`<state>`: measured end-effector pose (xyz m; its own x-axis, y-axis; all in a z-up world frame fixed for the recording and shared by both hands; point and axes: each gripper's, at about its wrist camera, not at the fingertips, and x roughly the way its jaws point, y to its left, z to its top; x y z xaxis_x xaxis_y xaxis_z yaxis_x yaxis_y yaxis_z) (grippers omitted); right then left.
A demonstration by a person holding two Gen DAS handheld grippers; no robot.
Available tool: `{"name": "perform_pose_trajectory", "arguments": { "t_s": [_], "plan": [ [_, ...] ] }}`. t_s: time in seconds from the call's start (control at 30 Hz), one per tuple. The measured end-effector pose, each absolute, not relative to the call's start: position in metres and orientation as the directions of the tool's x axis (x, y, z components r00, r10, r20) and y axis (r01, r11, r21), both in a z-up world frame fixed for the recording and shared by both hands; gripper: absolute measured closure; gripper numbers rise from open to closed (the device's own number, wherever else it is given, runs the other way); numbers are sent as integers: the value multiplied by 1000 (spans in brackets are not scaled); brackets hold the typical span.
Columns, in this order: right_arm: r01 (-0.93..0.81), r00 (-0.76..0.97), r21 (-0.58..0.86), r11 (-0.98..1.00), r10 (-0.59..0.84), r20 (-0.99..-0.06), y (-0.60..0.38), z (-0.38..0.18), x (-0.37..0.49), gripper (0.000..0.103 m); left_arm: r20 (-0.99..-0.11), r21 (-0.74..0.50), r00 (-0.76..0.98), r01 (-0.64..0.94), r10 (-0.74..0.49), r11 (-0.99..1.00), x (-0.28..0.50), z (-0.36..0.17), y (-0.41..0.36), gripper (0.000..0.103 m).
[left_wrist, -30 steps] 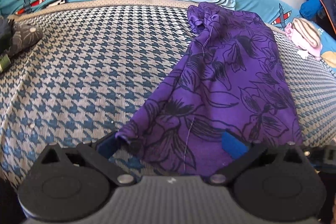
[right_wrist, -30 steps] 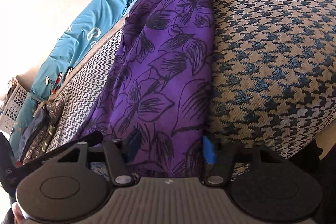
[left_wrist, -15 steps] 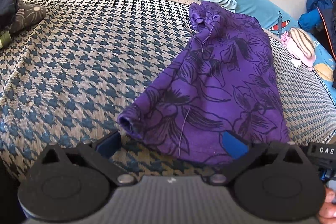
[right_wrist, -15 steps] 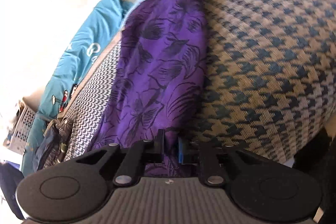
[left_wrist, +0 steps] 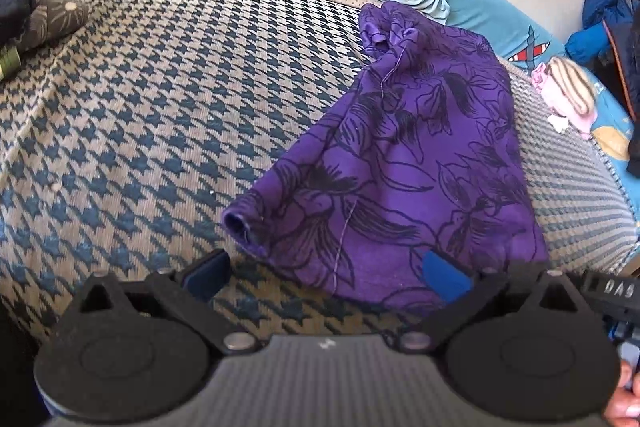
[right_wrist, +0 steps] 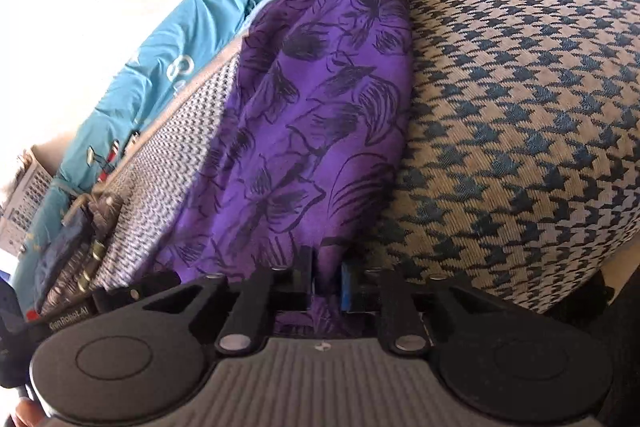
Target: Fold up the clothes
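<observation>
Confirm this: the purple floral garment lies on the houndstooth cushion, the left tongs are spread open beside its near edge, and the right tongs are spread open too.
Not quite. The right tongs are not spread open: the right wrist view shows them closing on the near edge of the purple floral garment, fabric pinched between them. The rest holds: the garment lies on the houndstooth cushion, and the left tongs are spread open beside its near edge.

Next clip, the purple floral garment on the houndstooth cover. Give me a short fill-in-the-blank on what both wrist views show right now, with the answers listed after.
1. The purple garment is printed with black ____.
2. The right gripper has its jaws closing on the near edge of the ____.
3. The left gripper has its jaws ____, one finger over bare cover, the other over the cloth.
4. The cover under the garment has a ____ pattern.

Missing words: flowers; garment; open; houndstooth
</observation>
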<state>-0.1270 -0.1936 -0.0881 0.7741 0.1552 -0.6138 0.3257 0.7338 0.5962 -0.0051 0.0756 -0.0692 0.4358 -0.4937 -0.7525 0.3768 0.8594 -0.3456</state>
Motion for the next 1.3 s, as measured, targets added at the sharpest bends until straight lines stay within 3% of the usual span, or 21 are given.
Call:
{"name": "perform_pose_trajectory", "arguments": {
  "t_s": [0.17,0.37,0.67,1.03,1.3],
  "plan": [
    [221,861,673,706,182,-475,-198,-70,-132,91,-735,-443,384,353,-559,824,-6,-69,84,0],
    [184,896,742,644,200,-396,-205,-64,-133,92,-697,-575,302,306,-651,758,-4,-72,87,0],
    [176,910,771,612,197,-364,-207,-58,-132,93,-630,-728,212,176,-747,663,8,-87,83,0],
    [179,918,785,593,186,-349,-209,-54,-135,93,-630,-729,224,158,-743,666,18,-85,48,0],
    [268,894,755,599,138,-426,-212,-58,-140,93,-629,-725,269,136,-729,676,22,-80,50,0]
  ]
}}
